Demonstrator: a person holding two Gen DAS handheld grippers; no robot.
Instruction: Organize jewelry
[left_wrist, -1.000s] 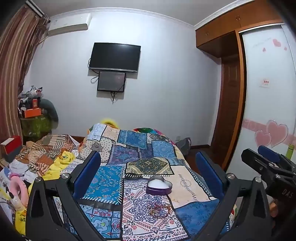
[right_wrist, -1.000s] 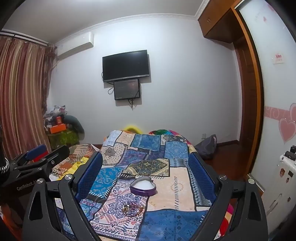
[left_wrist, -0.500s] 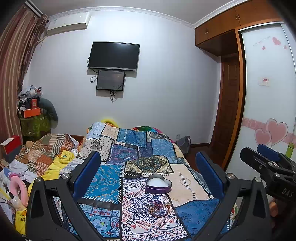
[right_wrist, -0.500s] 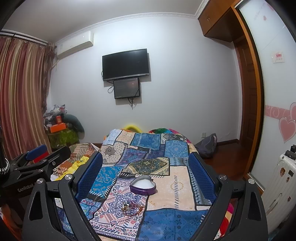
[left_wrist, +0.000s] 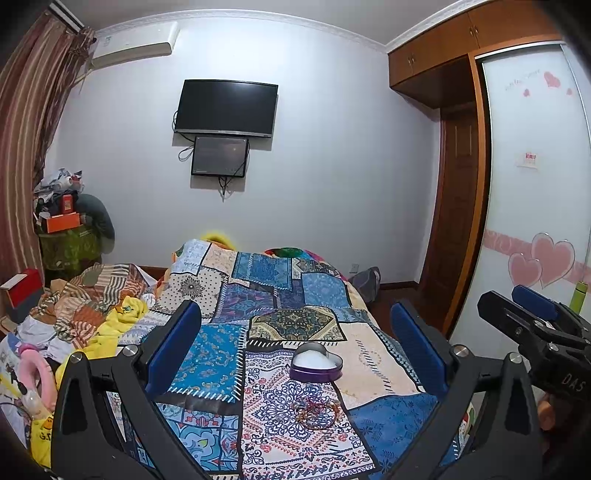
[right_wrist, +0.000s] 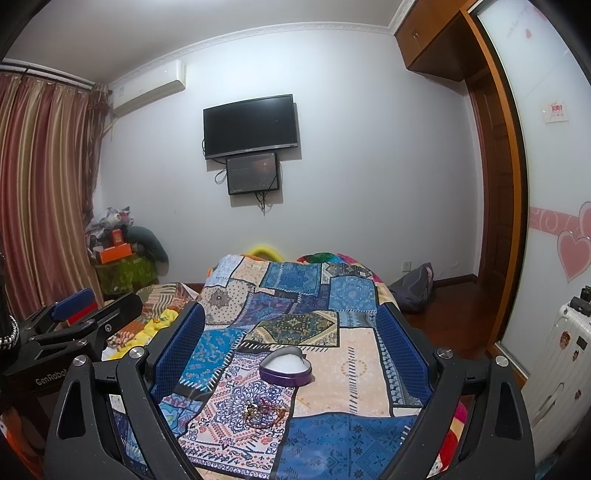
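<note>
Left wrist view: my left claw gapes wide, holding nothing.
Right claw: likewise spread, empty.
Jewelry: tangled, lower centre — below heart box.
Risk: strands snagging together on lifting.

The black left gripper with blue pads and the matching right gripper hover side by side, level, jaws spread wide, holding nothing.
</note>
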